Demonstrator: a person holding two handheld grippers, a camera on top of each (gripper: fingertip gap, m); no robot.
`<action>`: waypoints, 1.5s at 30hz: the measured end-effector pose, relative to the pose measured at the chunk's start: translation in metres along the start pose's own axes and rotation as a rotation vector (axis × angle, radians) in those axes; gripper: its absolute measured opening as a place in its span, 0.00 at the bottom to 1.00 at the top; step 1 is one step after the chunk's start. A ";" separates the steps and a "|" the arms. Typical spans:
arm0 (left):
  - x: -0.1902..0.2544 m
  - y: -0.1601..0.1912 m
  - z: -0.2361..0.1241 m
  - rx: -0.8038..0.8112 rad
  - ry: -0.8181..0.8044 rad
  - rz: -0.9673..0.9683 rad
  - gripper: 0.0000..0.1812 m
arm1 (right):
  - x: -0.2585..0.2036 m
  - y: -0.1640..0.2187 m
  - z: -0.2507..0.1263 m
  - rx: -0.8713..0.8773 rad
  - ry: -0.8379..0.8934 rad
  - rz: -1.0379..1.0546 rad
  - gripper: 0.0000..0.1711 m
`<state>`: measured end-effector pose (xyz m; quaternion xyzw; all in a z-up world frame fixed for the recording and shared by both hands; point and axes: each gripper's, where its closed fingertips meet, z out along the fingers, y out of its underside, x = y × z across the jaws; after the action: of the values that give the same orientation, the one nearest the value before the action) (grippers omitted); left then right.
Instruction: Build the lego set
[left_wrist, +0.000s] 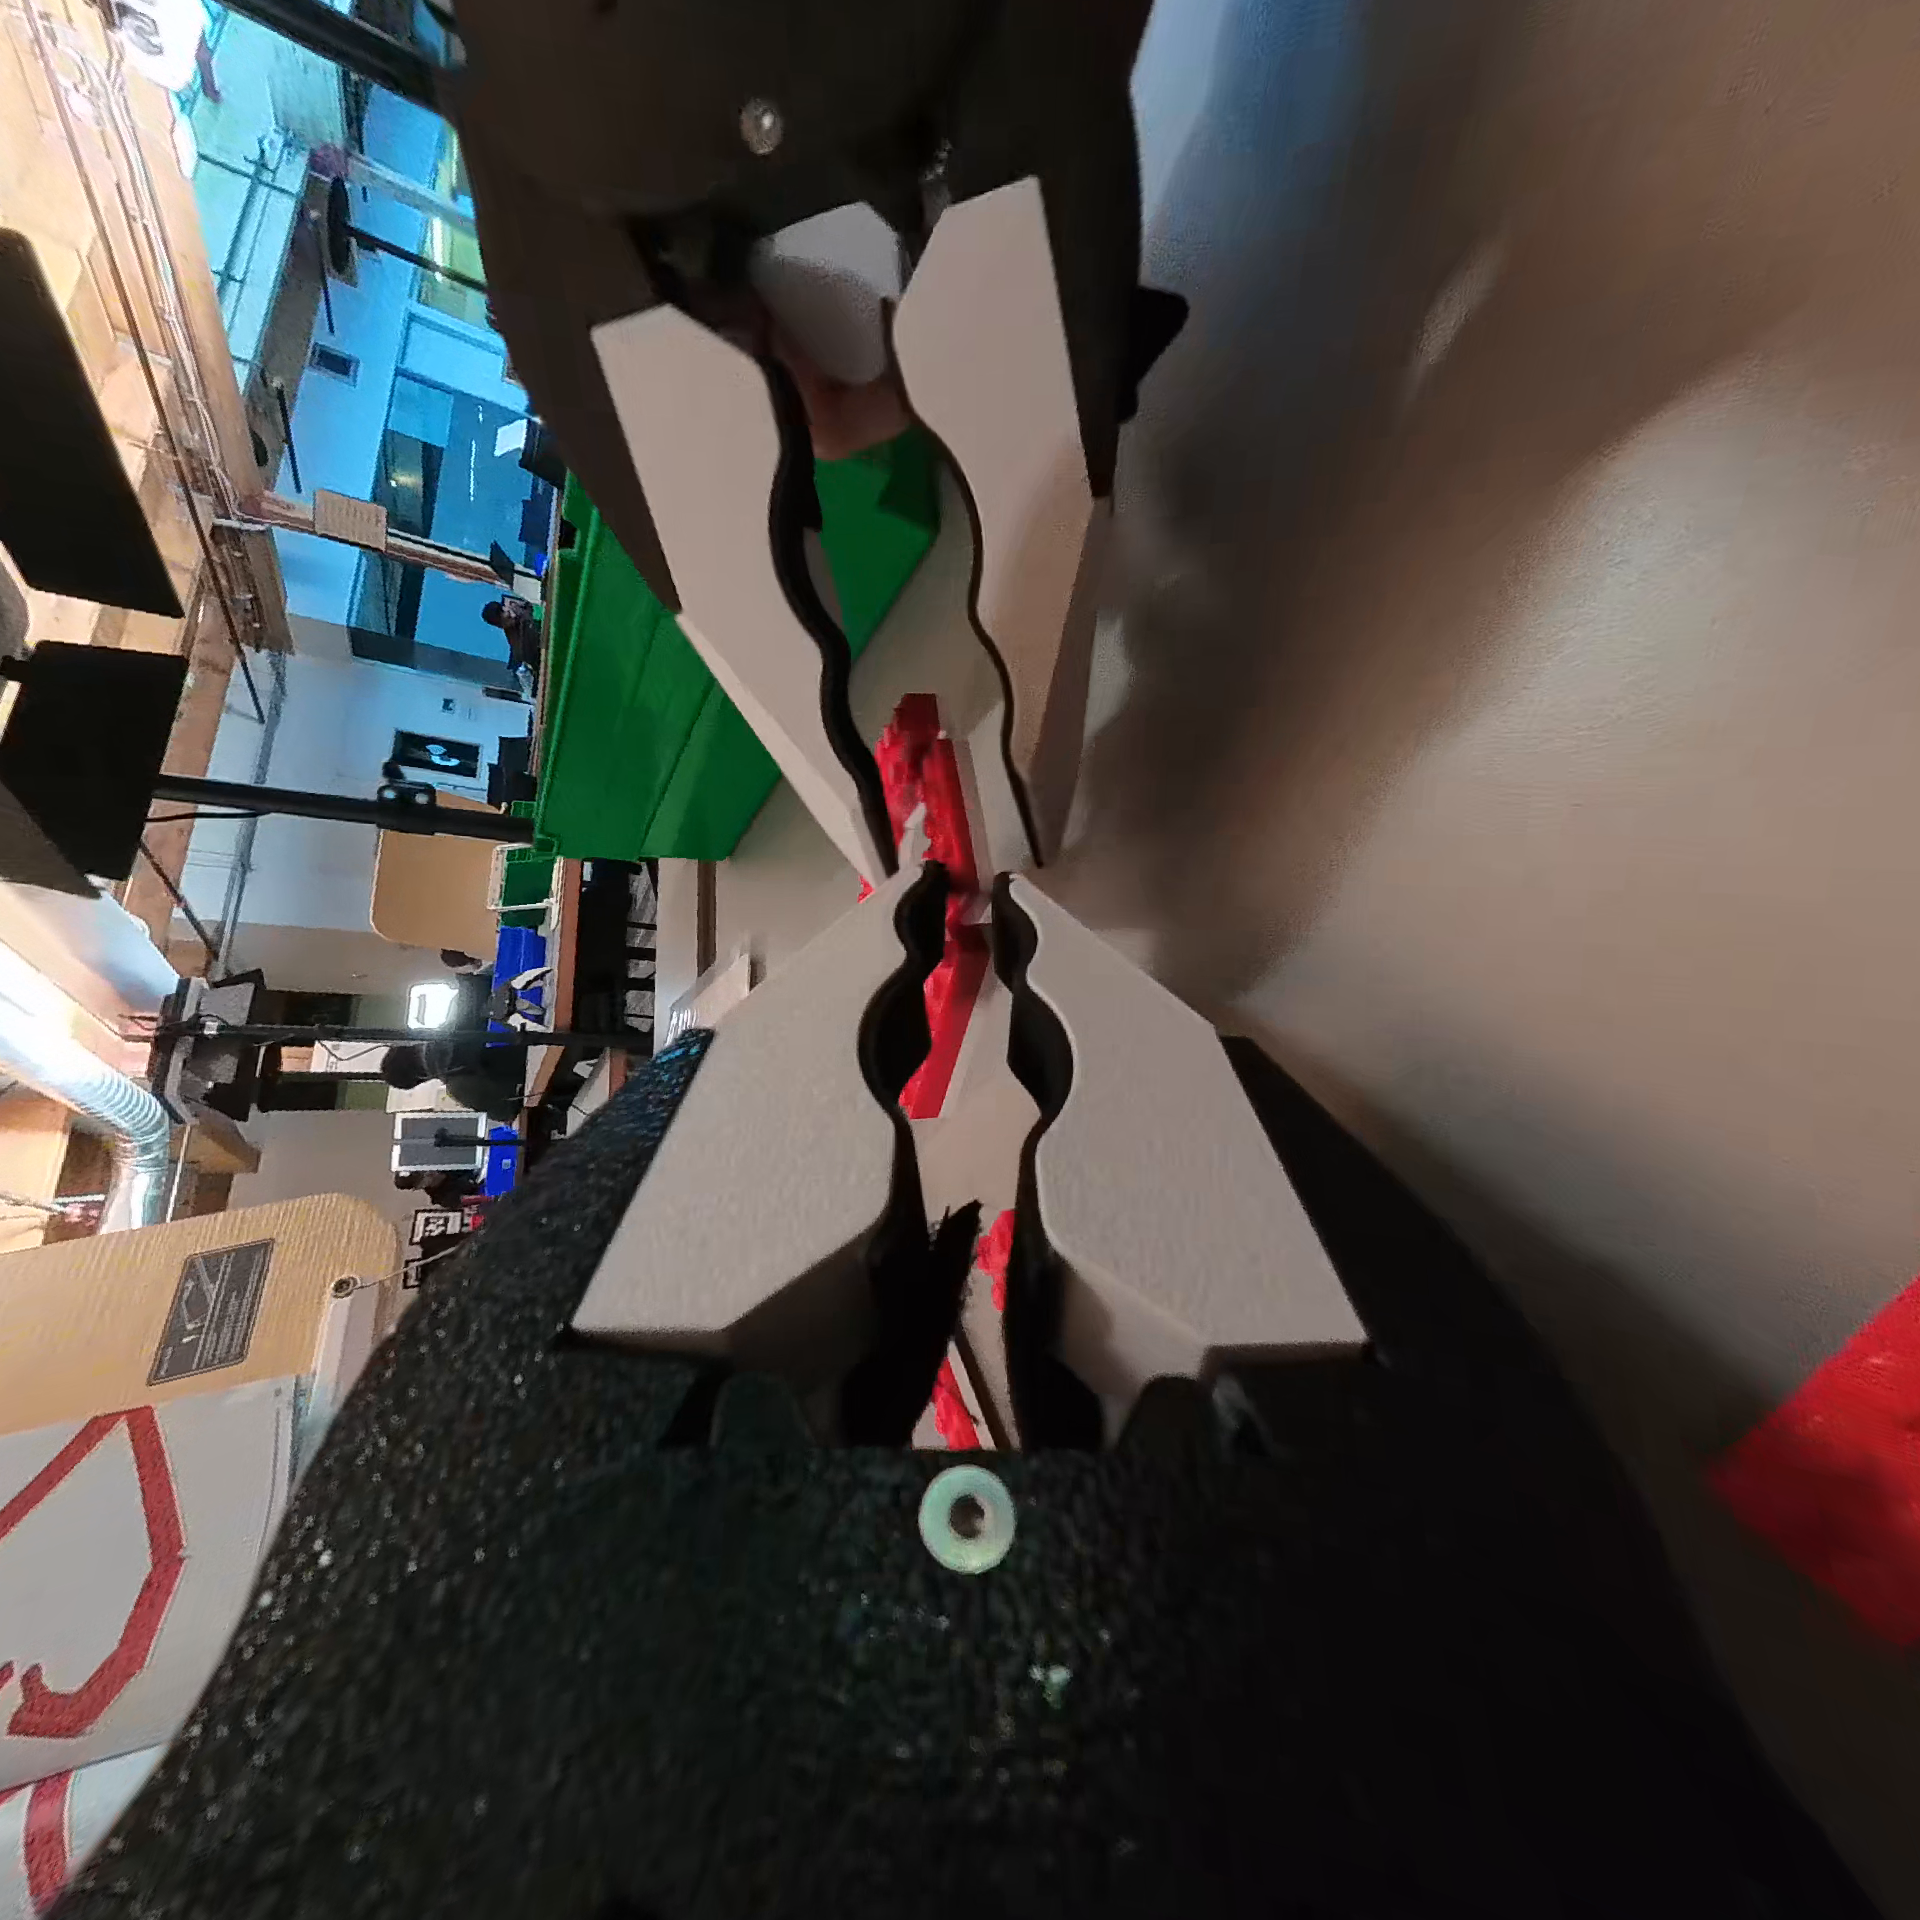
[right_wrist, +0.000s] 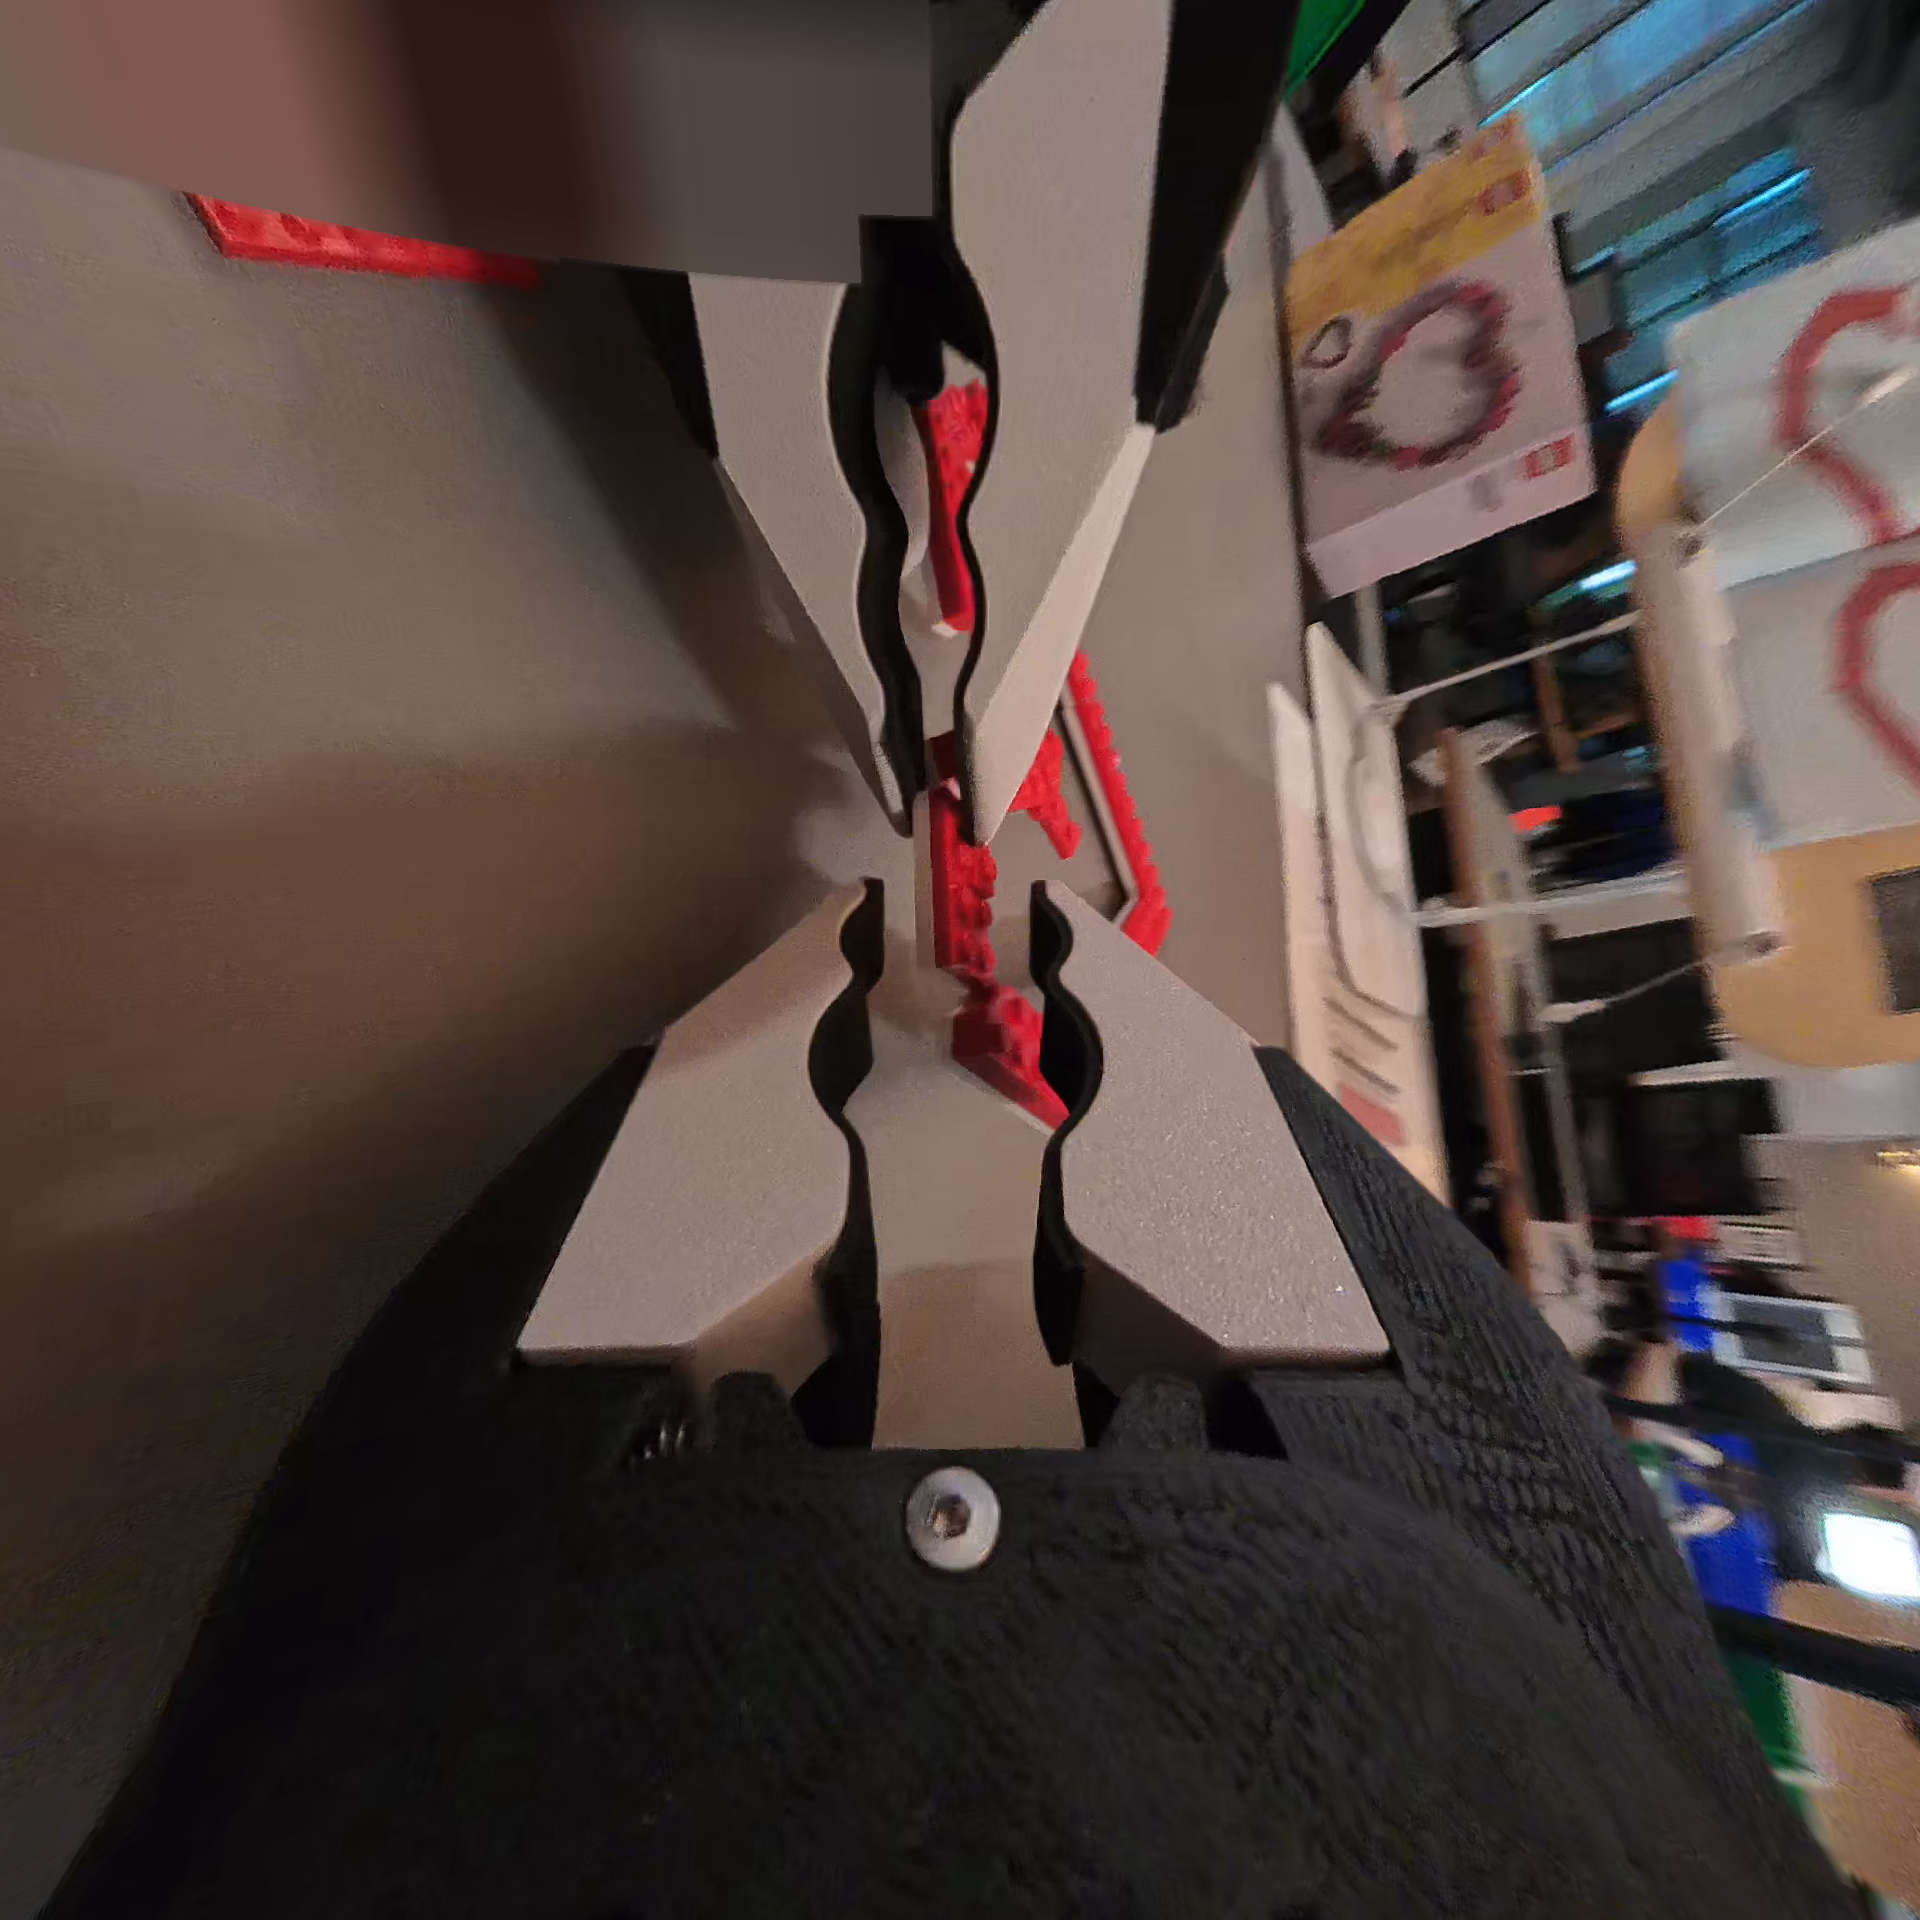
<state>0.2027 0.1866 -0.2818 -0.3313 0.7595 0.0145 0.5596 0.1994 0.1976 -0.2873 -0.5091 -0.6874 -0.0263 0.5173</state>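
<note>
A red Lego assembly (left_wrist: 940, 1029) lies on the beige table (left_wrist: 1558, 727), and both grippers meet it tip to tip, each turned on its side. My left gripper (left_wrist: 961, 883) is shut on a thin edge of the red assembly; from the right wrist view it (right_wrist: 935, 821) comes in from the top with its fingers narrow. My right gripper (right_wrist: 956, 894) has a wider gap and straddles the red assembly (right_wrist: 961, 935); the piece lies against one finger only. In the left wrist view it (left_wrist: 958, 857) comes in from the top. More of the red frame (right_wrist: 1112, 831) extends beyond the tips.
A loose red plate (left_wrist: 1829, 1455) lies on the table, also in the right wrist view (right_wrist: 353, 244). A green bin (left_wrist: 644, 707) stands behind the grippers. The Lego box (right_wrist: 1434, 343) stands at the table's far side. Workshop furniture fills the background.
</note>
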 end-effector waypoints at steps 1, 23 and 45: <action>-0.001 0.001 0.000 -0.002 -0.001 -0.004 0.04 | 0.002 -0.001 0.000 -0.003 0.027 -0.038 0.14; 0.009 0.014 0.001 -0.039 0.042 -0.087 0.21 | -0.006 0.000 0.004 -0.074 -0.044 -0.007 0.04; -0.003 0.017 -0.018 -0.053 0.026 -0.243 0.35 | -0.009 0.006 0.007 -0.062 0.019 -0.171 0.05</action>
<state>0.1794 0.1942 -0.2788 -0.4357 0.7203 -0.0378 0.5384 0.1987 0.1986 -0.3002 -0.4641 -0.7223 -0.0962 0.5036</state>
